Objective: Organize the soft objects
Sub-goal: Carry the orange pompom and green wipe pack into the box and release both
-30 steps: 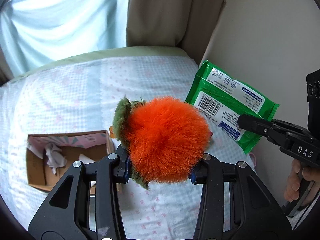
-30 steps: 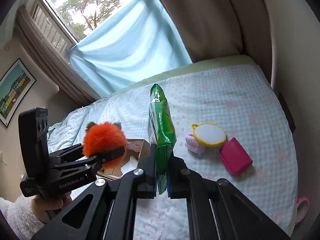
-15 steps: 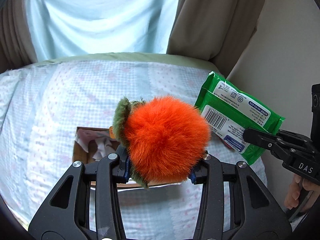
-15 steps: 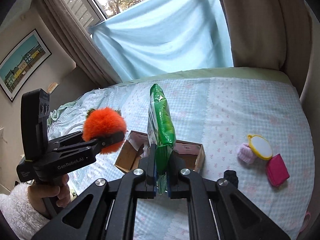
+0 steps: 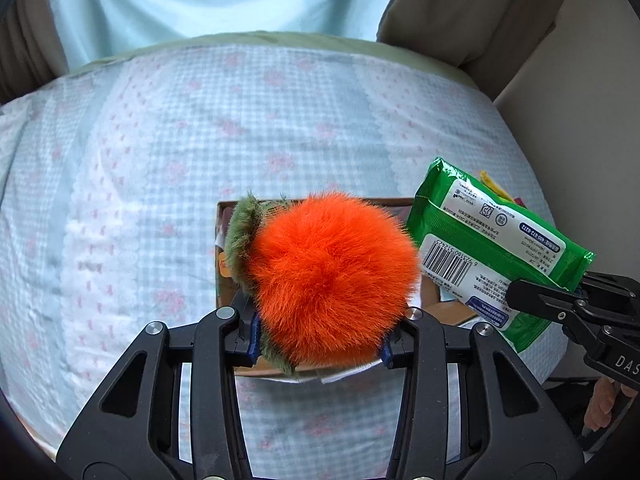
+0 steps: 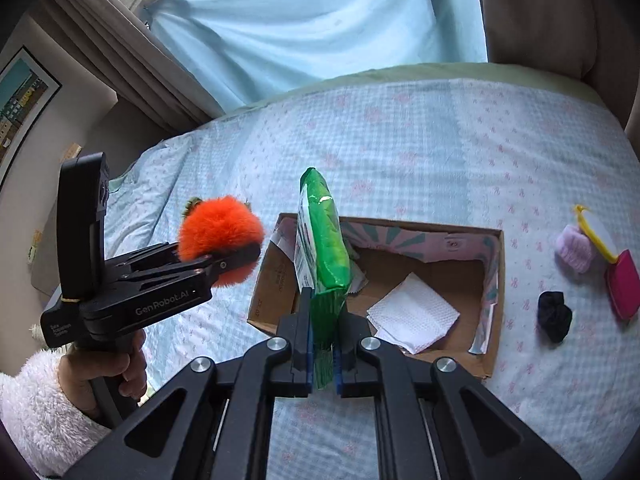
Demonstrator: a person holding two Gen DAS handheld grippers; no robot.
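Clamping a fluffy orange plush fruit (image 5: 332, 276) at frame centre, the left gripper (image 5: 320, 336) holds it above the open cardboard box (image 6: 494, 280). Lower centre, the right gripper (image 6: 323, 354) pinches a green wet-wipes pack (image 6: 322, 236) over the box's left end; a white folded tissue (image 6: 414, 314) lies inside on the checked bedspread (image 6: 400, 140).

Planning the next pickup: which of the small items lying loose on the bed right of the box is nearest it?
The black scrunchie; the lilac knit piece and magenta pouch lie farther from the cardboard box.
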